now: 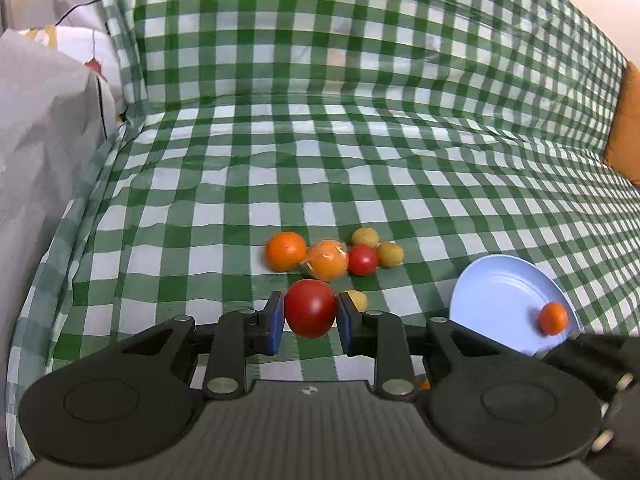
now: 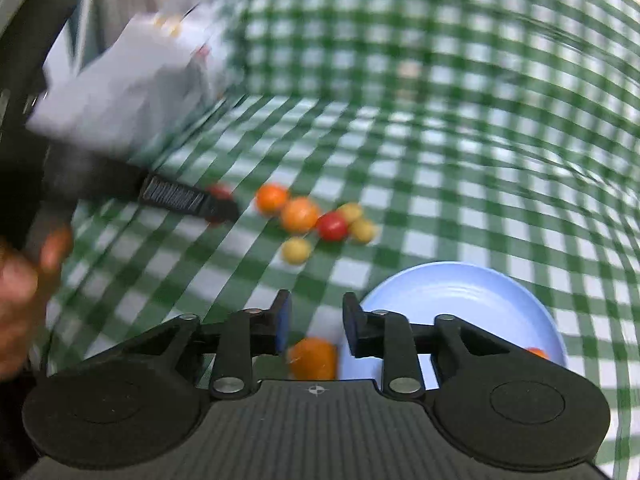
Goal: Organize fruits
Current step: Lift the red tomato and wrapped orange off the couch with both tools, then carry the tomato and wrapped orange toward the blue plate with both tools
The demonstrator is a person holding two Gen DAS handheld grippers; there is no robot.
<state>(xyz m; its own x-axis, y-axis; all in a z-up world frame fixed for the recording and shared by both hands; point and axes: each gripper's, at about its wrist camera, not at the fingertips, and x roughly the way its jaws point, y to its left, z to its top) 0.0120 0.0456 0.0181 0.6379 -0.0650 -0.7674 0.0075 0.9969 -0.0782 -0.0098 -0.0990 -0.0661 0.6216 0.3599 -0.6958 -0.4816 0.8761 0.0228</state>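
Observation:
My left gripper (image 1: 310,315) is shut on a large red tomato (image 1: 310,314) and holds it just in front of the fruit pile. The pile has two oranges (image 1: 286,257), a small red tomato (image 1: 362,260) and yellow-green fruits (image 1: 390,255). A blue plate (image 1: 500,300) at the right holds a small orange fruit (image 1: 553,318). In the blurred right wrist view my right gripper (image 2: 314,326) is open and empty. An orange fruit (image 2: 313,359) lies below its fingers beside the blue plate (image 2: 460,300). The left gripper (image 2: 188,200) with its tomato shows at the left there.
A green checked cloth (image 1: 360,160) covers the surface and rises up at the back. Grey and white bedding (image 1: 44,128) is piled at the left. An orange cushion (image 1: 626,120) sits at the far right. A hand (image 2: 24,276) shows at the left edge.

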